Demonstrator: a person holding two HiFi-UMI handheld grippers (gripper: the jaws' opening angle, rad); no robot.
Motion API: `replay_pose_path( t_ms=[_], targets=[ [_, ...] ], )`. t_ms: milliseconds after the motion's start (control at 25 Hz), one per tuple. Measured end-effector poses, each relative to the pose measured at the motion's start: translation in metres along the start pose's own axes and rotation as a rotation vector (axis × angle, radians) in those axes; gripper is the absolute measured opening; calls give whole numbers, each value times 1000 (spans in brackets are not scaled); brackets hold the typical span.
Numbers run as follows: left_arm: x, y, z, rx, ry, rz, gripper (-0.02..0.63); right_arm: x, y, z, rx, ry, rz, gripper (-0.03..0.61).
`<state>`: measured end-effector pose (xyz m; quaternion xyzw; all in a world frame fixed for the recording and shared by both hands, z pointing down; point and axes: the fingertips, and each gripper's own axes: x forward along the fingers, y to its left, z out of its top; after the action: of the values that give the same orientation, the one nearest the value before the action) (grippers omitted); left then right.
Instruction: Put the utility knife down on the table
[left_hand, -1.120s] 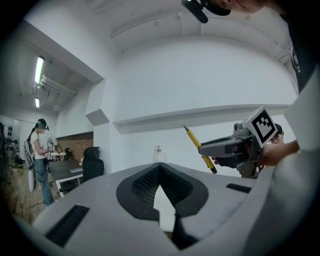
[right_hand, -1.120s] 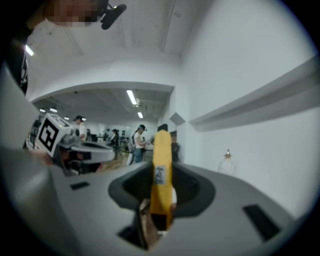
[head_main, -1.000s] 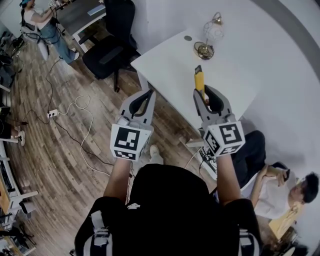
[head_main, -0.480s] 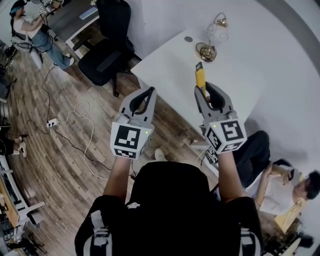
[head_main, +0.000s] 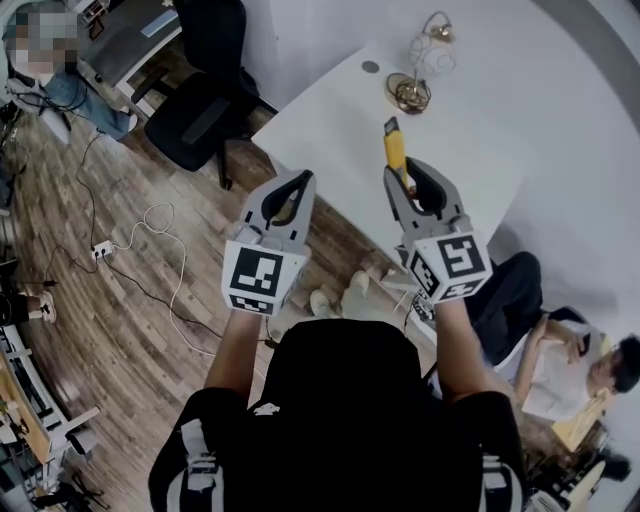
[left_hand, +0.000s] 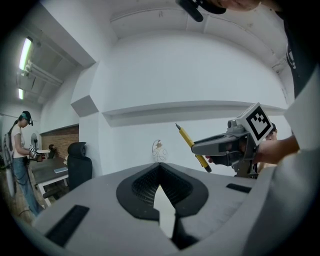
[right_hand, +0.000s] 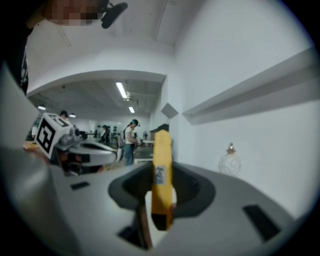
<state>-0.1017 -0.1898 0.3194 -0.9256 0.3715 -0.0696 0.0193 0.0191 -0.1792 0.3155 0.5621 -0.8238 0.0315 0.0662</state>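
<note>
Wirework ornament (head_main: 418, 72) stood near the white desk's (head_main: 330, 120) far edge, with a black chair (head_main: 195, 115) beside it on the plank floor (head_main: 120, 300). The right gripper (head_main: 411, 172) clamped the yellow utility knife (head_main: 396, 152) upright over the desk; the left gripper (head_main: 295, 182) was closed and empty.

white table (head_main: 330, 130) carries a wire ornament (head_main: 412, 85) on a gold base near its far edge, a small grey round disc (head_main: 371, 67) just beside it

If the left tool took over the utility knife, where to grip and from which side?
Likely grip the free yellow shaft of the utility knife ahead of the right tool, coming from its left: that half juts clear of the jaws, long and slim.
</note>
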Motion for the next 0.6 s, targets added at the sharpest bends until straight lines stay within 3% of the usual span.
replay_pose_path(
  t_ms=[600],
  targets=[
    [78, -25, -38, -71, 89, -56, 17, 26, -61, -52, 54, 108, 15, 135]
  ],
)
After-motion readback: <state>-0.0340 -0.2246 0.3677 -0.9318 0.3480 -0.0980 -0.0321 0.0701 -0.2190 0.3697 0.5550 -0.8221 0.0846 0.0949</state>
